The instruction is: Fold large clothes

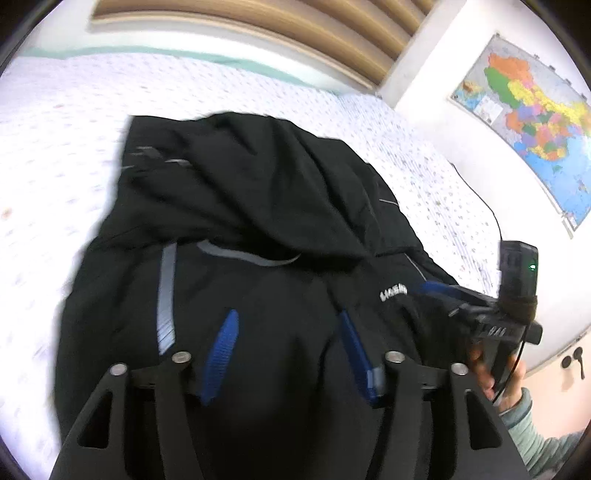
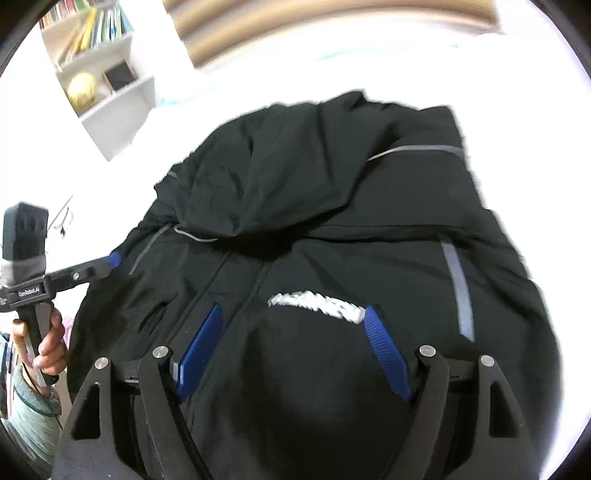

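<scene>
A large black hooded jacket (image 1: 258,206) with grey reflective stripes and a white chest logo lies on the bed; it also fills the right wrist view (image 2: 332,206). Its hood is bunched on top at the far end. My left gripper (image 1: 288,325) hovers just above the jacket's near part, jaws wide apart, nothing between them. My right gripper (image 2: 295,317) is also open and empty, over the white logo (image 2: 314,301). The right gripper's body also shows at the jacket's right edge in the left wrist view (image 1: 491,314), and the left one at the left edge in the right wrist view (image 2: 55,277).
The bed (image 1: 55,147) has a white dotted sheet and a wooden headboard (image 1: 258,33). A coloured map (image 1: 535,110) hangs on the right wall. A white bookshelf (image 2: 103,66) stands left of the bed. A black cable (image 1: 487,210) runs along the bed's right side.
</scene>
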### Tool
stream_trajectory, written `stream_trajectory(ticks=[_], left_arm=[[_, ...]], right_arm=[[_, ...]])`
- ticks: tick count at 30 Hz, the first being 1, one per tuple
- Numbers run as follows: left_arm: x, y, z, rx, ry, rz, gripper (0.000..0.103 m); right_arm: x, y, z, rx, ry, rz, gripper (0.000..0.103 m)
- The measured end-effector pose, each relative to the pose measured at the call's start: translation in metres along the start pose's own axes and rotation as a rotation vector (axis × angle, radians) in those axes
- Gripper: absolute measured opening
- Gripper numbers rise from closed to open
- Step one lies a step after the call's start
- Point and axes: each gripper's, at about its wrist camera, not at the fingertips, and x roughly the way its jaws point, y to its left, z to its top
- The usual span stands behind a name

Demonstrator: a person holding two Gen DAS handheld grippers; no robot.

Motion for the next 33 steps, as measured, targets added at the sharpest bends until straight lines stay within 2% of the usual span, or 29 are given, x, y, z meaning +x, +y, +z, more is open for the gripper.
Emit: stream_trajectory(ticks=[3, 8, 12, 14, 17, 22, 23, 25, 26, 28, 30, 31, 33], left_arm=[[-0.039, 0.023, -0.022, -0.032, -0.010, 0.031, 0.063], [-0.097, 0.073, -0.059, -0.122, -0.043, 0.176, 0.064], [-0.119, 0.115, -0.085, -0.191, -0.032, 0.203, 0.064], [-0.120, 0.124, -0.097, -0.226, -0.022, 0.147, 0.064], [-0.106, 0.129, -0.096, -0.268, -0.004, 0.109, 0.064], [-0.086, 0.135, -0.087, -0.309, 0.058, 0.127, 0.064], [-0.082, 0.135, -0.086, -0.309, 0.063, 0.131, 0.064], [-0.080, 0.131, -0.084, -0.291, 0.062, 0.134, 0.063], [-0.078, 0.127, -0.083, -0.267, 0.069, 0.119, 0.063], [-0.074, 0.115, -0.080, -0.230, 0.071, 0.104, 0.054], [-0.071, 0.104, -0.077, -0.195, 0.078, 0.080, 0.054], [-0.071, 0.099, -0.075, -0.190, 0.074, 0.036, 0.054], [-0.074, 0.093, -0.071, -0.198, 0.052, -0.053, 0.054]], right_arm=[[-0.042, -0.014, -0.010, 0.043, -0.056, -0.059, 0.082], [-0.097, -0.051, -0.017, 0.087, -0.097, -0.179, 0.082], [-0.108, -0.078, -0.027, 0.115, -0.069, -0.268, 0.082], [-0.104, -0.087, -0.031, 0.143, -0.044, -0.278, 0.082], [-0.100, -0.100, -0.042, 0.188, -0.018, -0.273, 0.080], [-0.095, -0.119, -0.057, 0.257, 0.020, -0.230, 0.075], [-0.095, -0.122, -0.059, 0.266, 0.027, -0.217, 0.072], [-0.094, -0.127, -0.064, 0.277, 0.046, -0.182, 0.059], [-0.092, -0.127, -0.066, 0.276, 0.063, -0.176, 0.059], [-0.088, -0.126, -0.066, 0.260, 0.079, -0.178, 0.059], [-0.084, -0.124, -0.063, 0.257, 0.094, -0.158, 0.057], [-0.084, -0.123, -0.062, 0.259, 0.095, -0.139, 0.055], [-0.093, -0.117, -0.057, 0.277, 0.069, -0.031, 0.054]])
